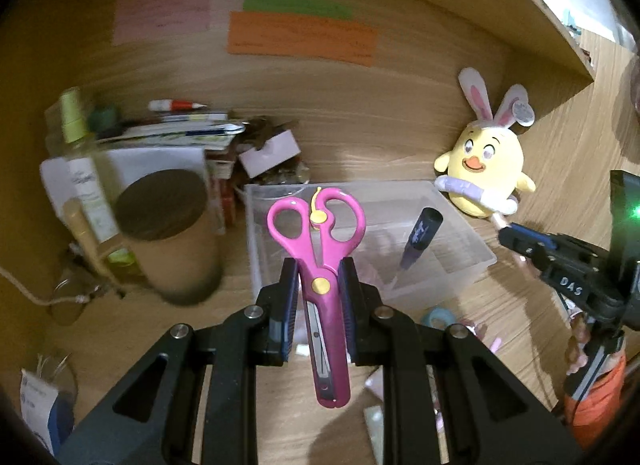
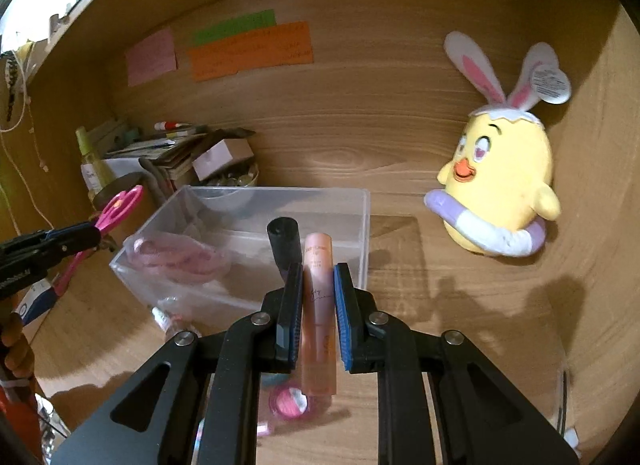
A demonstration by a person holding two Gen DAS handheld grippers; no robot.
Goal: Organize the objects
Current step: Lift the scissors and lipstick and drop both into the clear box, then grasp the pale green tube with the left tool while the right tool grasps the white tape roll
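Observation:
My left gripper point(image 1: 318, 285) is shut on pink child scissors point(image 1: 320, 257), handles pointing forward, held above the desk in front of a clear plastic bin point(image 1: 460, 225). My right gripper point(image 2: 317, 289) is shut on a peach tube point(image 2: 318, 305) and also holds a dark-capped tube point(image 2: 285, 243) beside it, over the near edge of the same bin point(image 2: 360, 233). The bin holds a pink bagged item point(image 2: 176, 259). The dark tube point(image 1: 420, 237) and the right gripper point(image 1: 560, 261) show in the left wrist view; the scissors point(image 2: 116, 209) show at the left of the right wrist view.
A yellow chick plush with bunny ears point(image 2: 500, 189) leans on the back wall at right. A brown round-lidded canister point(image 1: 168, 233), a spray bottle point(image 1: 80, 153), and stacked papers and boxes point(image 1: 192, 133) crowd the left. Small tape rolls point(image 2: 290, 403) lie on the desk near me.

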